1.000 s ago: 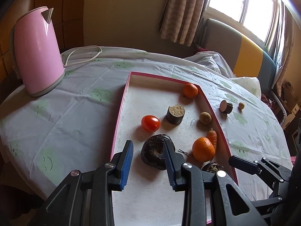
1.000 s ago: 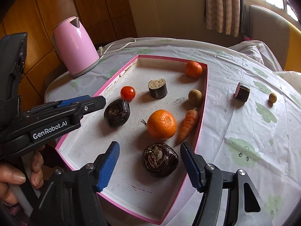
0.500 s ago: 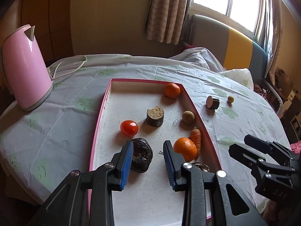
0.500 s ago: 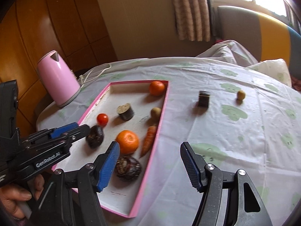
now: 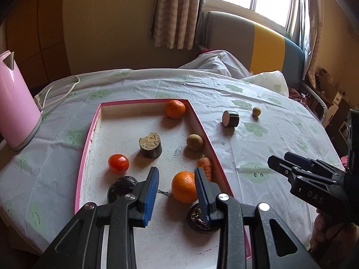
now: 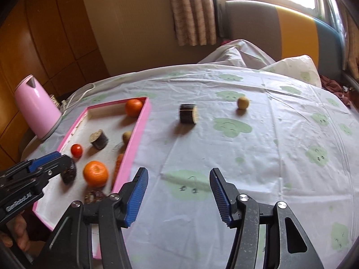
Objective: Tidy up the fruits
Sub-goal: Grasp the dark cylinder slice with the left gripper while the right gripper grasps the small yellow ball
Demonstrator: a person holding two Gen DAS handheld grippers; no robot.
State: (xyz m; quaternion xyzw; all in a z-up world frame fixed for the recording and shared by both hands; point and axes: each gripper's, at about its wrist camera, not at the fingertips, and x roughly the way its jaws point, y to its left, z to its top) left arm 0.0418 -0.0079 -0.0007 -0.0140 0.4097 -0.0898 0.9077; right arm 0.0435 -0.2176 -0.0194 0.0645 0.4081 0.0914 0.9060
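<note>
Jaws on the right gripper [image 6: 178, 194] stand apart and are closing, with nothing between them but bare tablecloth [image 6: 258, 157]. Those of the left gripper [image 5: 176, 191] stand a narrow way apart and hold nothing; the large orange [image 5: 184, 186] shows in the gap but lies beyond the tips, on the tray floor.

Most of the produce already sits in the pink-rimmed tray [image 5: 88, 139]: ahead of the left tips a tomato [image 5: 118, 163], a cut dark cylinder [image 5: 150, 145], a small brown round fruit [image 5: 195, 142], a carrot [image 5: 205, 164] against the rim and a second orange [image 5: 175, 109] in the far corner. Two dark bulbs lie closer in, partly hidden by the left fingers.

Two pieces are outside the tray, well ahead of the right jaws: a dark cut cylinder [image 6: 188, 113] straight on, and a small yellowish fruit [image 6: 243, 102] farther off to its right.

The step in hand looks like the right gripper's reach for those strays. Next it would need its jaws opened wider than the cylinder, carried forward and down to straddle it, then closed.
</note>
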